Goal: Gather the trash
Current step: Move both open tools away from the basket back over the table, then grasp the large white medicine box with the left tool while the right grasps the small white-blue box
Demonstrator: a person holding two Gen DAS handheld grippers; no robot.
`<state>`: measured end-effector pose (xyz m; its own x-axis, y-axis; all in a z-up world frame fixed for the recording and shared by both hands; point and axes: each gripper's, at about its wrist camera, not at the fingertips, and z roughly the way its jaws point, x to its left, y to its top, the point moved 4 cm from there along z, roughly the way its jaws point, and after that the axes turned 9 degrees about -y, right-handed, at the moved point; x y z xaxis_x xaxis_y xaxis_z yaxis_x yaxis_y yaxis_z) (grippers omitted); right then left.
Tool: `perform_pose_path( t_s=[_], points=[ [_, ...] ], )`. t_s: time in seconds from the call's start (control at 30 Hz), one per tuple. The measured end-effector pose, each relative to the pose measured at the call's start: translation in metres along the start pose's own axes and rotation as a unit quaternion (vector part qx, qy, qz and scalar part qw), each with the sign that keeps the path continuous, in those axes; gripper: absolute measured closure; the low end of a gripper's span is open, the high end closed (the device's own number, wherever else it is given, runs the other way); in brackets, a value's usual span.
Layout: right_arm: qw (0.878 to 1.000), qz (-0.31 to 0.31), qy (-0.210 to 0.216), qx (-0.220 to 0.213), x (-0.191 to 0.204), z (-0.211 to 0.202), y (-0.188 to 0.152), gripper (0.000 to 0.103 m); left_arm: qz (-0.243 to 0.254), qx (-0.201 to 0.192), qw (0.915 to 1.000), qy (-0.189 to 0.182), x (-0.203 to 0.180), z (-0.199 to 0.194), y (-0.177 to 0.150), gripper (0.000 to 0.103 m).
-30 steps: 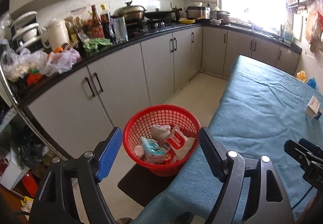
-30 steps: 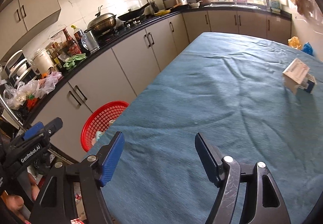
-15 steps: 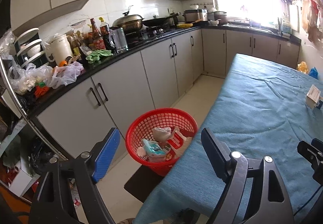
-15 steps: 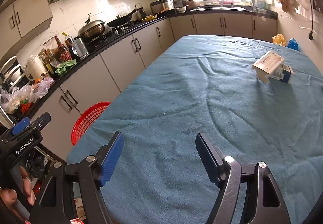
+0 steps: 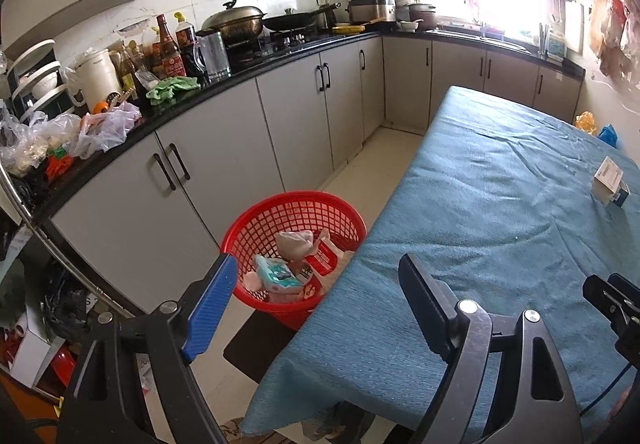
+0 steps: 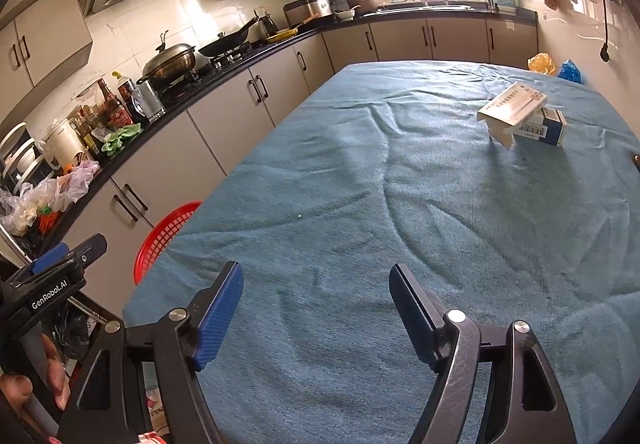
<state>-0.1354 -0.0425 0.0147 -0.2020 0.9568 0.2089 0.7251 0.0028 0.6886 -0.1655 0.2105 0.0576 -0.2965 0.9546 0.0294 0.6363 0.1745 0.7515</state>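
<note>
A red mesh basket (image 5: 296, 197) stands on the floor beside the table, holding a teal pack (image 5: 278, 276), a red-and-white wrapper (image 5: 320, 258) and crumpled paper (image 5: 294, 242). My left gripper (image 5: 316, 272) hovers open above and short of it, nothing between its fingers. My right gripper (image 6: 316, 276) is open and empty over the near part of the blue tablecloth (image 6: 360, 183). Far to the right on the cloth, a white box (image 6: 514, 107) leans on a blue-and-white box (image 6: 544, 127); the left wrist view shows these boxes (image 5: 608, 181) too. Only the basket's rim (image 6: 168, 228) shows in the right wrist view.
A dark mat (image 5: 256, 348) lies under the basket. The black counter (image 5: 248, 83) along the grey cabinets carries bottles, a kettle, a wok and plastic bags (image 5: 100, 127). Orange and blue bags (image 6: 552, 65) sit at the table's far end. A hand (image 6: 24, 392) holds the left gripper.
Both grippers drew back and shifted right: the basket looks smaller and further off, and the boxes slid toward the middle of the right view. Both pairs of jaws stayed open.
</note>
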Motion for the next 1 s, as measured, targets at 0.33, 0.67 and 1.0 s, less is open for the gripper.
perform_pose_path(
  t_s=[0.33, 0.67, 1.0],
  points=[
    [1.000, 0.012, 0.000, 0.009, -0.009, 0.009, 0.000, 0.021, 0.009, 0.019, 0.9997, -0.008, -0.012, 0.015, 0.002, 0.021],
    [0.997, 0.067, -0.048, 0.008, -0.083, 0.004, 0.008, 0.020, 0.075, 0.025, 0.9881, -0.132, -0.091, 0.018, 0.041, 0.021],
    [0.979, 0.163, -0.119, -0.007, -0.209, -0.007, 0.025, 0.020, 0.175, 0.070, 0.9402, -0.284, -0.258, 0.059, 0.069, 0.021]
  ],
)
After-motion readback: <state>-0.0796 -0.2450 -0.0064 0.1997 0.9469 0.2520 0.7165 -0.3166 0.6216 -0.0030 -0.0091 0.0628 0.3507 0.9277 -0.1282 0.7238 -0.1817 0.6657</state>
